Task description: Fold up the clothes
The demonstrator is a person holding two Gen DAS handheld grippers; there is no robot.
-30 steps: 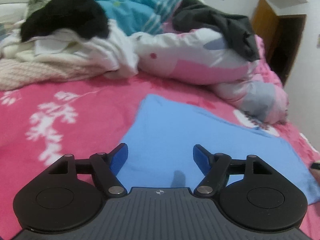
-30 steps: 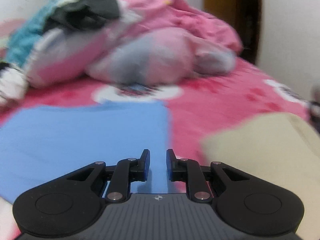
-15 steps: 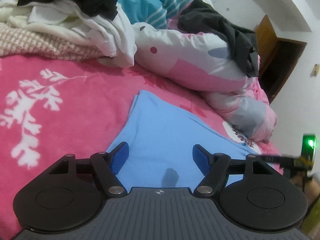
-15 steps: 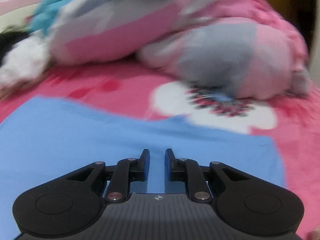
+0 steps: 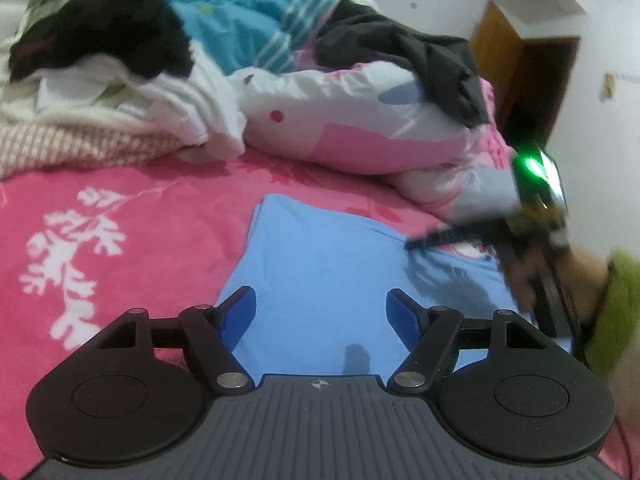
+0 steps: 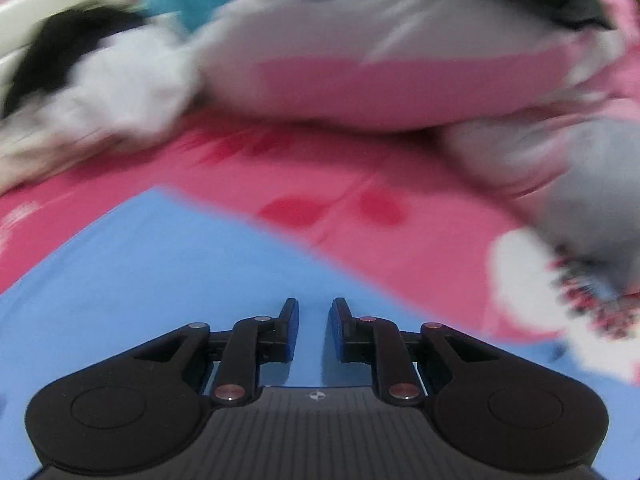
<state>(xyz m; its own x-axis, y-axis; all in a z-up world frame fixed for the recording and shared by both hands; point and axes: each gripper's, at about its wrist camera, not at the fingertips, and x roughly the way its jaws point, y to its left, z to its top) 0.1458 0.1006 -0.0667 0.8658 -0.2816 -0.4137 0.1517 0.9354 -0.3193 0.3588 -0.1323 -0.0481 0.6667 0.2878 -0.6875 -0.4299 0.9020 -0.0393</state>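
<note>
A light blue garment [image 5: 328, 264] lies flat on the pink bedspread [image 5: 140, 208]. My left gripper [image 5: 320, 294] hovers over its near edge, open wide, with nothing between the blue pads. My right gripper [image 6: 315, 304] hangs over the same blue garment [image 6: 140, 280]; its jaws stand a narrow gap apart and hold nothing. In the left wrist view the right gripper [image 5: 424, 242] shows blurred at the right, above the garment's far right part, held by a hand in a green sleeve [image 5: 616, 300].
Unfolded clothes are heaped at the back of the bed: a black piece [image 5: 112, 36], white ones [image 5: 160, 96], a teal striped one [image 5: 248, 12] and a dark grey one [image 5: 420, 52] on a pink-and-white quilt [image 5: 352, 120]. A brown door [image 5: 532, 80] stands at the far right.
The right gripper has swept leftwards across the blue garment and come into the left wrist view from the right. The left gripper has stayed in place, tilting slightly.
</note>
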